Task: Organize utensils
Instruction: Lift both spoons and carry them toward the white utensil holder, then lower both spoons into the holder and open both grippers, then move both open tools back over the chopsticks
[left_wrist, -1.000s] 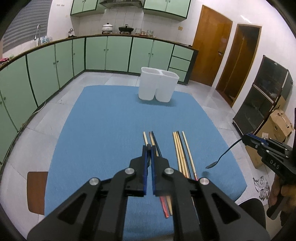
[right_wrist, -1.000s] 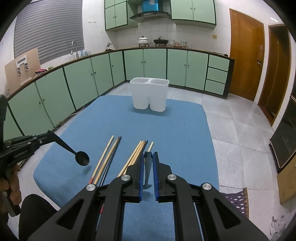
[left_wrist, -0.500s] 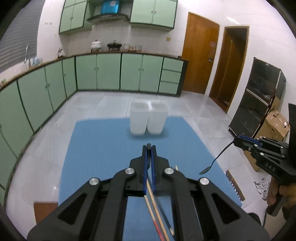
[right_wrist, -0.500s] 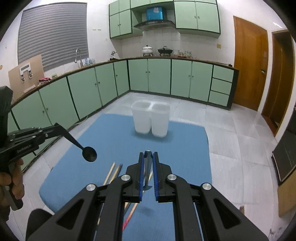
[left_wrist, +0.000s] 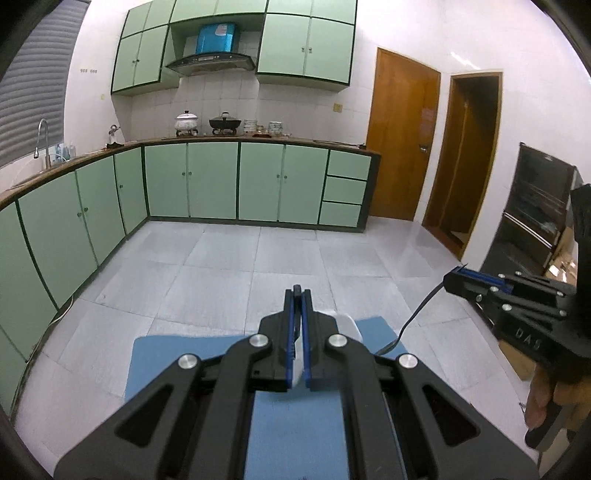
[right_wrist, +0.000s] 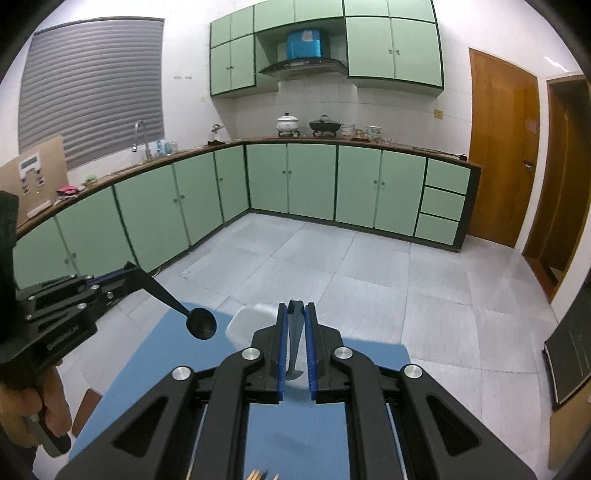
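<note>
Both tools up in the air over the blue mat (right_wrist: 162, 354). Squeezed tight in the left gripper (right_wrist: 127, 271), by its handle: a black spoon (right_wrist: 201, 324), round end hanging down just left of the white holder (right_wrist: 240, 323). Pinched shut in the right gripper (right_wrist: 295, 308): a thin dark utensil (right_wrist: 294, 336), far end low near the mat's far edge. At the bottom of the right view, on the mat: tips of wooden chopsticks (right_wrist: 258, 474). Behind, green cabinets (right_wrist: 310, 181) and a grey tiled floor (right_wrist: 369, 266).

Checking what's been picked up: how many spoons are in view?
2. A black spoon is held by the left gripper, and a second spoon by the right gripper. More may be hidden below view.
</note>
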